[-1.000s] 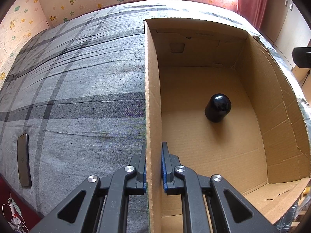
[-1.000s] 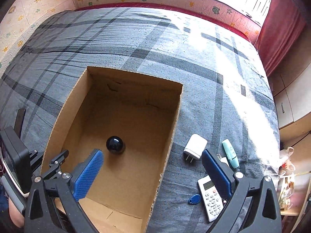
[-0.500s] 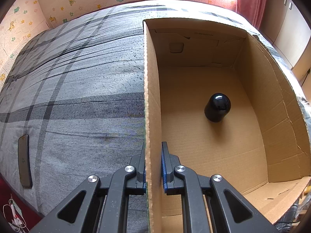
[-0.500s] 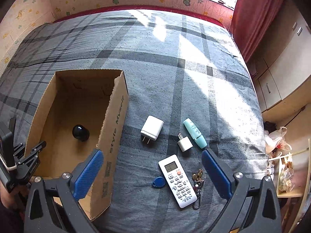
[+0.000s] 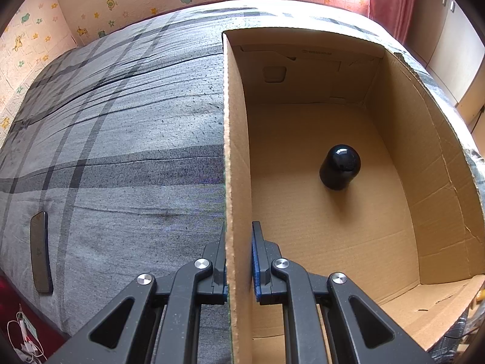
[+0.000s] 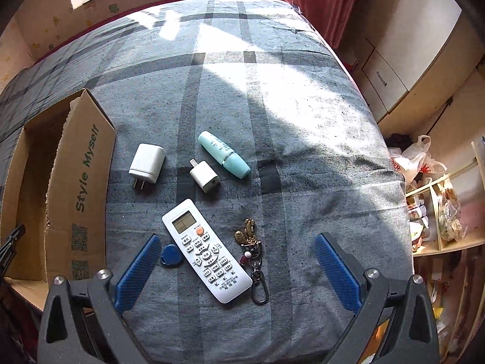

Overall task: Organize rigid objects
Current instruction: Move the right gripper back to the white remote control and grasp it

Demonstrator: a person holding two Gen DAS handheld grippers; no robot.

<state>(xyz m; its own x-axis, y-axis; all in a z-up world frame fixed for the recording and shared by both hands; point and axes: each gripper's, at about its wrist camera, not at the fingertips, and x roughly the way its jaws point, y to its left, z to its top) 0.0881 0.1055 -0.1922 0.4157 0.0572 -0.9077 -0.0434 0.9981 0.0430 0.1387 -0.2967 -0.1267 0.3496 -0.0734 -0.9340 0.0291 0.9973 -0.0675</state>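
My left gripper is shut on the left wall of an open cardboard box; a black rounded object stands on the box floor. In the right wrist view the box lies at the left. My right gripper is open above a white remote. A blue key fob lies by the left finger, a keychain right of the remote. Farther off lie a white charger, a small white adapter and a mint-green tube.
Everything rests on a grey plaid bedcover. A dark phone lies near the bed's left edge. Right of the bed stand cupboards, bags and a cluttered shelf.
My right gripper has swung from above the box rightward to over the loose items, still open. The left gripper has kept its hold on the box wall.
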